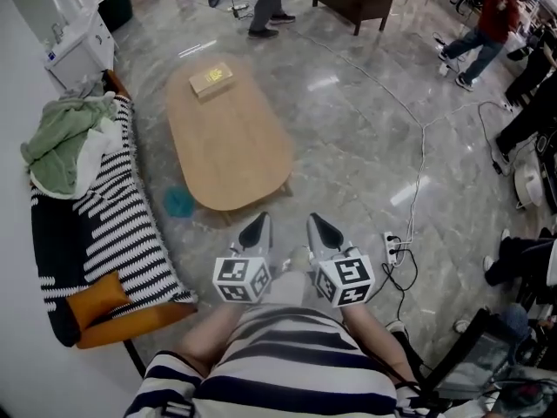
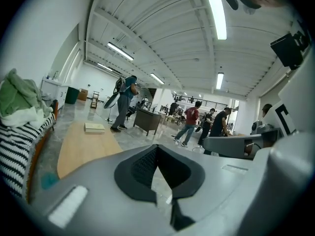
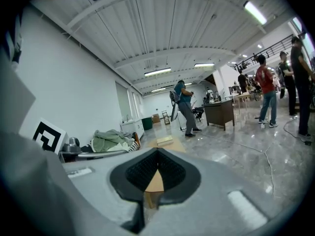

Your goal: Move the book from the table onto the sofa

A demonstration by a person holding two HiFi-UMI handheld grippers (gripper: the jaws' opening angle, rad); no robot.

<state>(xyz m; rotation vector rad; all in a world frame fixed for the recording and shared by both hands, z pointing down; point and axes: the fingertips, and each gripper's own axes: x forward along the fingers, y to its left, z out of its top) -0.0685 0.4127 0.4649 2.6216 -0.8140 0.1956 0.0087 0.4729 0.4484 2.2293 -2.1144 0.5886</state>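
The book (image 1: 211, 79) lies flat at the far end of the table (image 1: 244, 159), around eleven o'clock from the person, untouched and well apart from both claws. The table is a long wooden oval, and the sofa (image 1: 122, 225) in its striped cover runs along the nine o'clock side. A heap of green cloth (image 1: 61, 138) fills the sofa's far end and an orange cushion (image 1: 97, 296) sits at the near end. The bare stripes between them look like the best landing spot.

The left gripper (image 1: 256, 230) and the right gripper (image 1: 321, 230) hang side by side at the table's near end, both clenched on nothing. The step in hand looks like the approach. To do it well, the person gets close to the far end first and spreads the jaws before reaching. A flat book gives little to pinch, so nudging one edge past the table rim should help.
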